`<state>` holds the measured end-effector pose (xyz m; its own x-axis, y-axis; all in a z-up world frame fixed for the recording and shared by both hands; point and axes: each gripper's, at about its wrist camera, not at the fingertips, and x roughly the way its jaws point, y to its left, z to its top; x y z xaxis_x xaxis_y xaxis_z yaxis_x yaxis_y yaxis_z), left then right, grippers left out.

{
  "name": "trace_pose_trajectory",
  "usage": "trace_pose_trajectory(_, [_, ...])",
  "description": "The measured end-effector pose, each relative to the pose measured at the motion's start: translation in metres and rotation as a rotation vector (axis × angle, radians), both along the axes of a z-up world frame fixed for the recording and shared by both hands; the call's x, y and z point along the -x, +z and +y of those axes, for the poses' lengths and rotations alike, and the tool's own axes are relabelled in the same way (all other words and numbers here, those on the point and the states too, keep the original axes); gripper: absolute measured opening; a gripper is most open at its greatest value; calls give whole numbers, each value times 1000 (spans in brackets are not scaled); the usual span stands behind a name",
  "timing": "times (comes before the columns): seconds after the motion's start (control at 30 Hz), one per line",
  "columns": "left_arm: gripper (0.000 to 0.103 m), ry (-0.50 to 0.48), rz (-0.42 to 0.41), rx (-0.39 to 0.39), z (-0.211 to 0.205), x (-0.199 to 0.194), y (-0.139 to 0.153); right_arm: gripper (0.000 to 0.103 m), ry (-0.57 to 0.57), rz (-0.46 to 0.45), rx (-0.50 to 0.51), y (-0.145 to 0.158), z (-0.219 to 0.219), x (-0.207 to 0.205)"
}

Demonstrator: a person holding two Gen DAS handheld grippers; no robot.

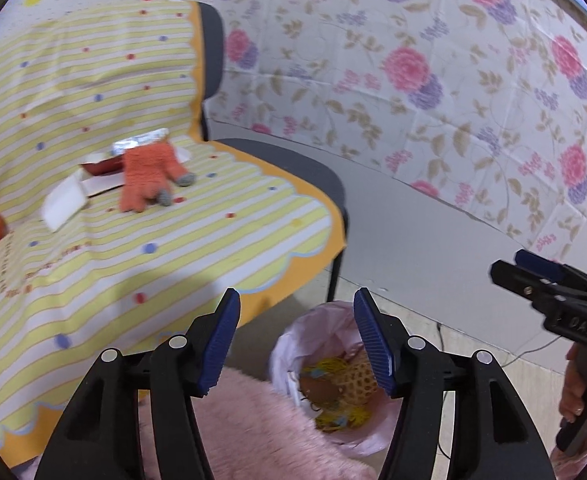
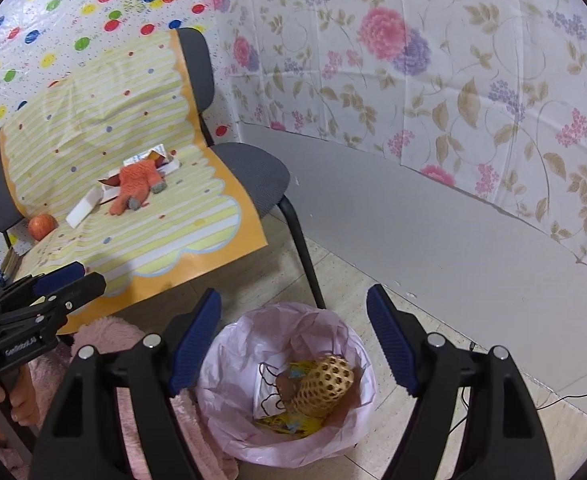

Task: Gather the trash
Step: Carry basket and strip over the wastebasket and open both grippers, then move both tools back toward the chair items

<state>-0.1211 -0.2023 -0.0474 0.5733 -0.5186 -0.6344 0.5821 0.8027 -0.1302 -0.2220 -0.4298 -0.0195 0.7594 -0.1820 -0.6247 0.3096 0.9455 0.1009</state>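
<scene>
2 grippers, left gripper (image 1: 297, 344) & right gripper (image 2: 293, 344), hang open & empty over the pink-lined bin (image 2: 229, 344). Remaining trash, a torn white-and-red carton (image 2: 105, 192), sits on the chair seat; approach low, avoid the orange plush toy (image 2: 135, 184).

Legible markings: two, both embossed on gripper bodies.

In the right wrist view, the left gripper (image 2: 89, 278) carries raised lettering on the side of its black body, just above the hand; it appears to read "GoRobotAI", though the last characters are unclear. In the left wrist view, the right gripper (image 1: 505, 266) carries raised letters on its body below the jaws, partly legible as "DAS". Red printing along the striped chair cover (image 1: 105, 248) near the left gripper is too blurred to read.
</scene>
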Motion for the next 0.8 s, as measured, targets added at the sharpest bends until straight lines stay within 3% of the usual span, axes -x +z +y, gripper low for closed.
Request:
trace_pose_trajectory(0.4, [67,169,-77,10,83,2,30,74,164,-52,18,37,63,-31])
trace_pose_trajectory(0.8, [67,377,-61,13,159,-32,40,74,307,-25,40,43,126,-91])
